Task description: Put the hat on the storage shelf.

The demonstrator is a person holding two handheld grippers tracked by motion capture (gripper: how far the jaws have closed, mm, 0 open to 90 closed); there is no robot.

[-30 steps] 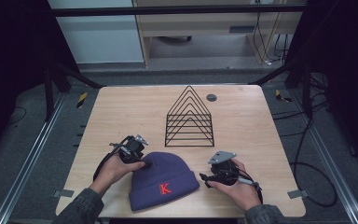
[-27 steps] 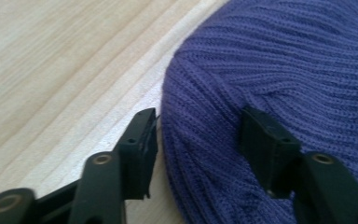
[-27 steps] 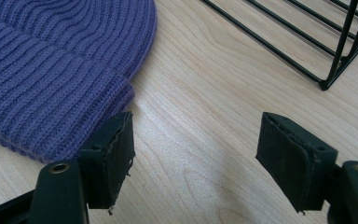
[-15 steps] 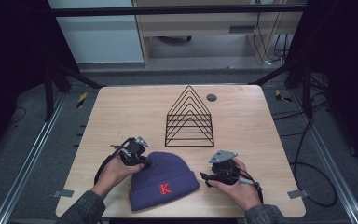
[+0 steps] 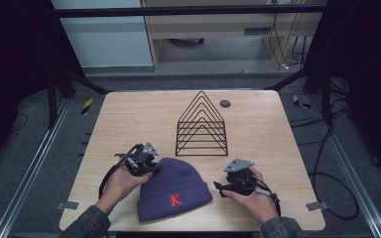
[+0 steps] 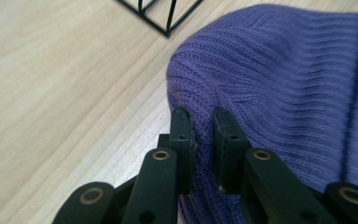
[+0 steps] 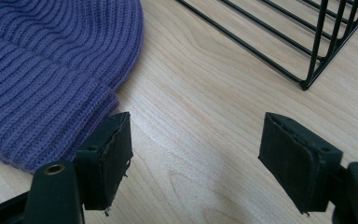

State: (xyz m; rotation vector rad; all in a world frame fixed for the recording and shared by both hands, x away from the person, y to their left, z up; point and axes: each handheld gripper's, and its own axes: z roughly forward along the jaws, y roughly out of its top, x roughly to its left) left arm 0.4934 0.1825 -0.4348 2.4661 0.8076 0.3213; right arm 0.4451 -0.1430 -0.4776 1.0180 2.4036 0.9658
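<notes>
Purple beanie [image 5: 173, 188] flat at near table [image 5: 129, 119] edge; left gripper [image 6: 200, 126] pinching only a thin knit fold at its crown, right gripper [image 7: 196, 144] spread wide just right of the cuff. Risk of fold slipping free under pull, or snagging on wire rack [image 5: 202, 126] just beyond.

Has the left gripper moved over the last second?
Yes, slightly. In the high view the left gripper has eased right and toward the person, farther from the wire rack, onto the crown edge of the purple beanie.

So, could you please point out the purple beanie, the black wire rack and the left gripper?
purple beanie [image 5: 178, 181], high view, ribbed crown.
black wire rack [image 5: 202, 147], high view, front base bar.
left gripper [image 6: 203, 126], left gripper view, between the jaw tips.
</notes>
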